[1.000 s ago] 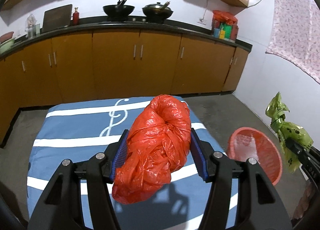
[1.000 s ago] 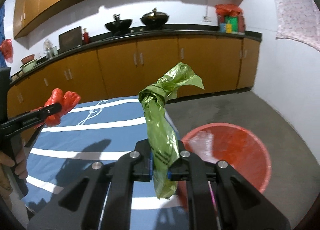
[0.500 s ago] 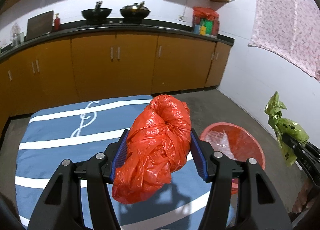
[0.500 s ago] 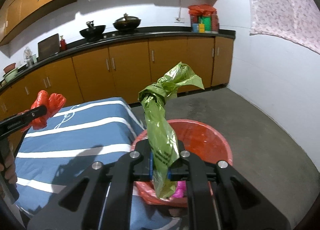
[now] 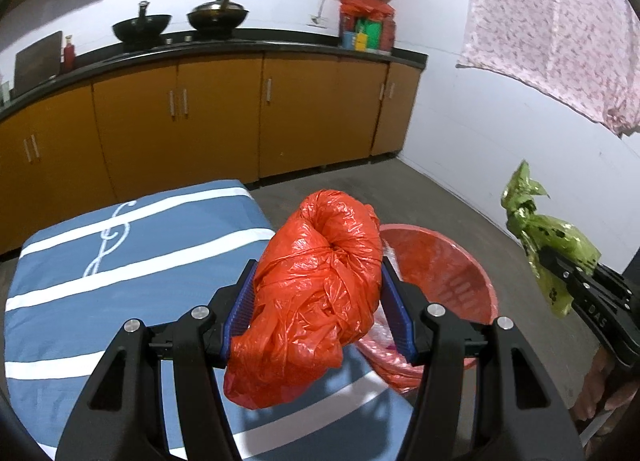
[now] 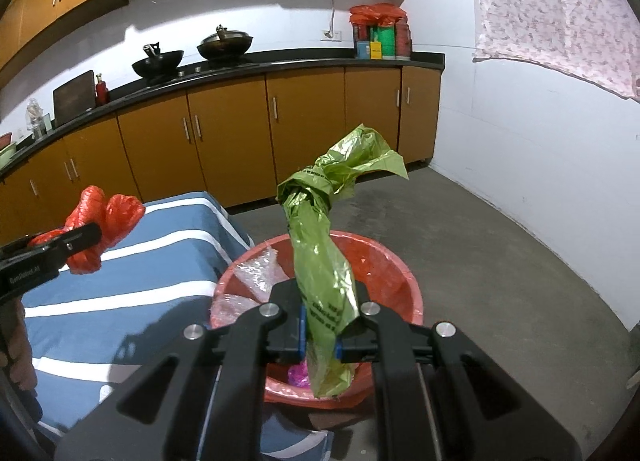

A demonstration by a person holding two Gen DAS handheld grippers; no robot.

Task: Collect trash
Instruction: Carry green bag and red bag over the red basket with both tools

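Note:
My left gripper [image 5: 318, 313] is shut on a crumpled red plastic bag [image 5: 316, 293], held above the edge of the blue striped table [image 5: 120, 269] beside the red basket [image 5: 452, 261]. My right gripper [image 6: 320, 337] is shut on a twisted green plastic bag [image 6: 324, 257], held over the red basket [image 6: 396, 285]. The basket holds clear plastic wrap [image 6: 256, 273] and a pink scrap [image 6: 298, 375]. The right gripper with the green bag [image 5: 548, 233] shows at the right of the left wrist view. The left gripper with the red bag [image 6: 102, 221] shows at the left of the right wrist view.
Orange kitchen cabinets [image 6: 232, 133] under a black counter with two woks [image 6: 192, 53] line the far wall. A white wall [image 6: 540, 161] with a pink cloth [image 6: 560, 9] stands at the right. Grey concrete floor [image 6: 480, 245] surrounds the basket.
Both grippers have moved right, from above the table toward the red basket. The right gripper with the green bag now hangs over the basket. Both grips are unchanged.

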